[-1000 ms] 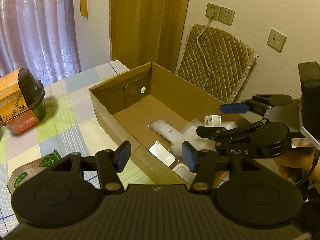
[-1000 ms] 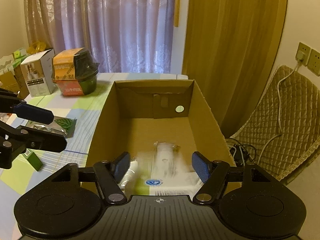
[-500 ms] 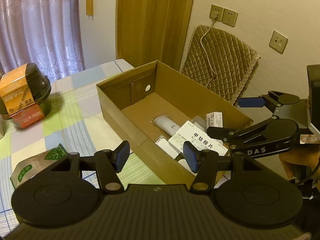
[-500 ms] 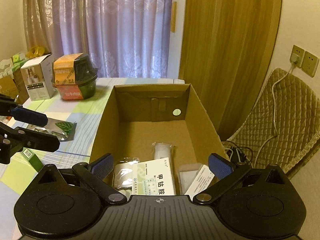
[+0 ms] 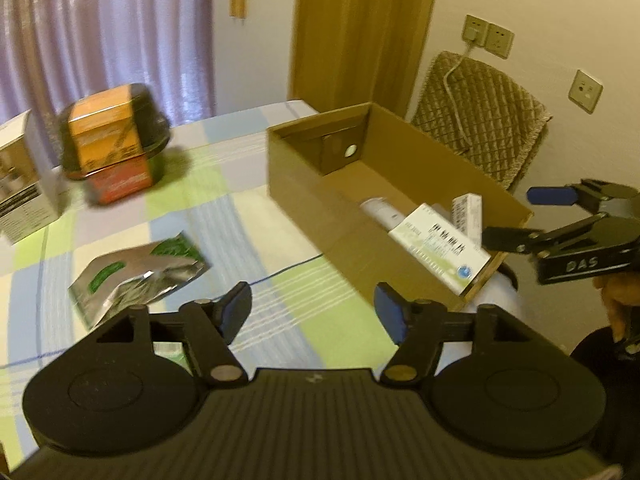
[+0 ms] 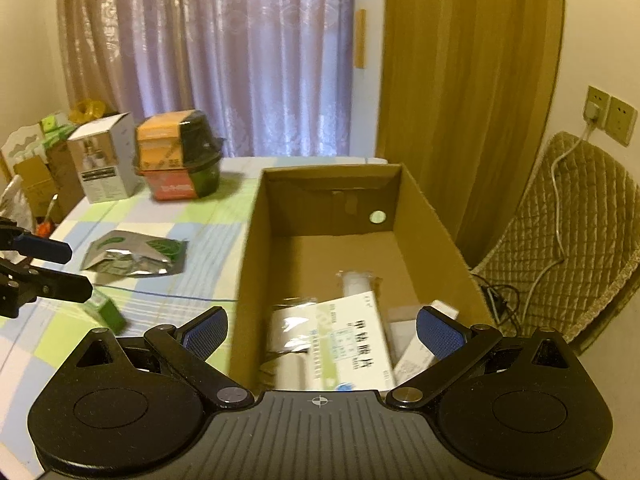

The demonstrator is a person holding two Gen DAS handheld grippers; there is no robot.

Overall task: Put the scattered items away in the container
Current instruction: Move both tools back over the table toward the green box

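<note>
At lower centre, both claws spread wide, empty: left claw (image 5: 314, 314), right claw (image 6: 322, 332); "DAS" lettering on right claw; white medicine box (image 6: 352, 350) printed with Chinese characters inside cardboard box (image 6: 246, 280).

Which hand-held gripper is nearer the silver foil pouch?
Left. The left hand-held gripper hangs open just short of the silver foil pouch; the right hand-held gripper is open over the cardboard box.

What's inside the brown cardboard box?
Inside the cardboard box lies a white medicine box with green print, a white tube behind it, a shiny clear-wrapped roll and a small white carton. Whatever lies under the medicine box is covered.
</note>
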